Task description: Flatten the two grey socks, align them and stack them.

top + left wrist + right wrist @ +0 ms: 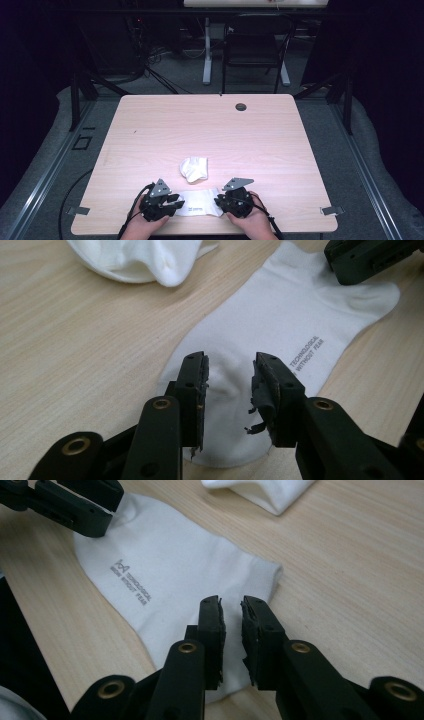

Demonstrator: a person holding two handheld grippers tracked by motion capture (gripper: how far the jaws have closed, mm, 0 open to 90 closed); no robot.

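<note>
A white sock (199,209) with small grey lettering lies flat near the table's front edge. My left gripper (177,204) rests at its left end, and in the left gripper view the gripper (230,365) is open, its jaws apart over the sock (280,320) without pressing it. My right gripper (218,202) sits at the sock's other end. In the right gripper view the gripper (231,605) stands open by a narrow gap above the sock's (165,565) edge. A second white sock (194,168), crumpled, lies just behind.
The light wooden table (200,125) has a round cable hole (241,106) near its far edge. A black chair (255,45) and a white desk leg (206,55) stand on the floor beyond it.
</note>
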